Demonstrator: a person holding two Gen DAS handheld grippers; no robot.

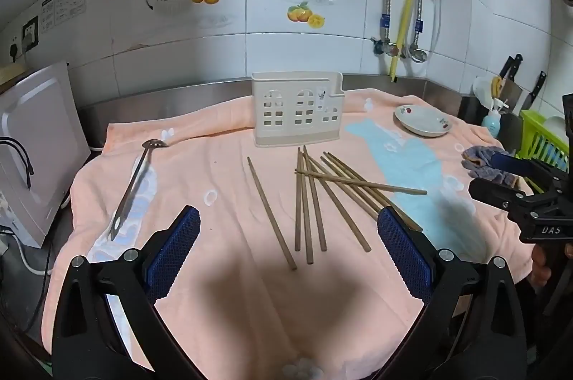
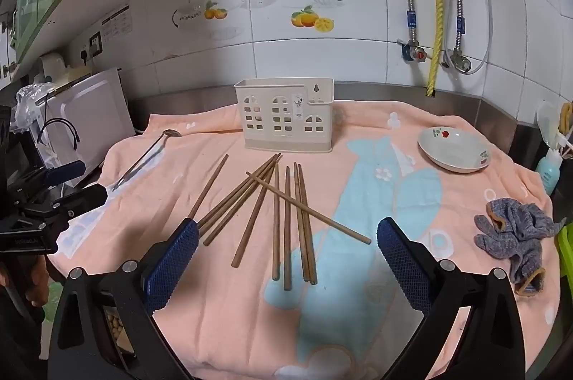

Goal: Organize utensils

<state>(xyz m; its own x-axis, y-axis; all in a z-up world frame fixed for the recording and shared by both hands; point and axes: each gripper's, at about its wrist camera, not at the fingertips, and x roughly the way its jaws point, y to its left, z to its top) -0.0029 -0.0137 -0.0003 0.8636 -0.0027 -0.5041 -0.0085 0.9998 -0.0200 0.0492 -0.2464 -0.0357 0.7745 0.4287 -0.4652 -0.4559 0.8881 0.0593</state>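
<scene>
I take the cream utensil holder [image 1: 297,109] as my landmark: it stands upright on the peach towel [image 1: 215,172] that covers the table. Just in front of it the wooden chopsticks [image 1: 315,197] lie scattered flat — most fanned out with their far tips toward the holder, one laid crosswise over the pile, one lying alone a little to the left of the rest.

My left hand-held gripper [image 1: 288,247] hangs over the towel on the near side of the holder, jaws spread wide, nothing between the blue pads [image 1: 172,254]. The chopsticks' near ends lie ahead of it, between the two fingers as I see them, not touched. My right hand-held gripper [image 2: 286,253] is likewise wide open and empty, angled down toward the same pile; in its view the chopsticks [image 2: 286,219] lie in front of the holder [image 2: 286,115] and their near ends reach in between its fingers.

Left of the holder a metal ladle [image 1: 138,186] lies on the towel, bowl toward the wall. Right of the holder sits a small white dish [image 2: 453,150] — and nearer my side from it, a crumpled grey cloth [image 2: 515,236].
</scene>
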